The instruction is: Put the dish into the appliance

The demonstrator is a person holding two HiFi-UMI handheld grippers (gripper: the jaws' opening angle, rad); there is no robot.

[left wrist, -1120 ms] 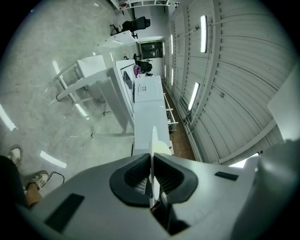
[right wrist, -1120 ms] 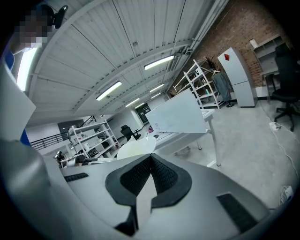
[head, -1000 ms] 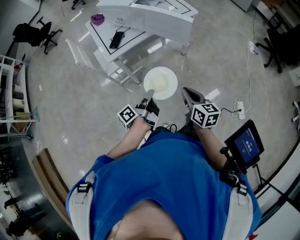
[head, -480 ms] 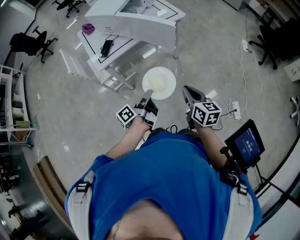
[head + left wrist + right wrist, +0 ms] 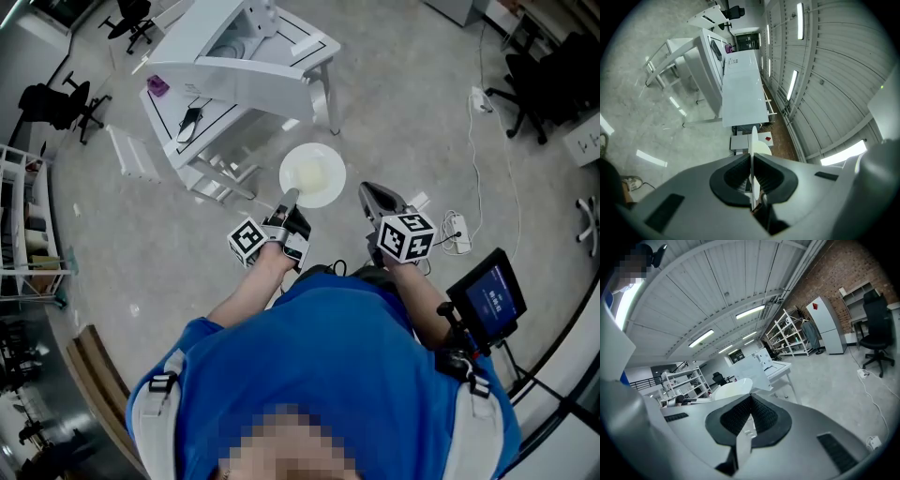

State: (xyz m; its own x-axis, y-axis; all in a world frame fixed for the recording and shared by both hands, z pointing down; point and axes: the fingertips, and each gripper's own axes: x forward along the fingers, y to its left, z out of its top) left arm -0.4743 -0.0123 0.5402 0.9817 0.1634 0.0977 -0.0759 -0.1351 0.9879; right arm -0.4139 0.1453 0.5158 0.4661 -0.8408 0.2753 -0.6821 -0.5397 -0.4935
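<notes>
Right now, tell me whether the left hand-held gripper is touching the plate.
Touching. The left gripper view shows the plate edge-on, its rim pinched between the closed jaws of the left hand-held gripper.

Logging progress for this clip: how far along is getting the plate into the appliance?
Done: the plate is picked up, clamped at its rim in the left tool. In hand: it hangs over floor, short of the table. Left: reaching the appliance on that table and putting it in. Right tool is shut, empty.
</notes>
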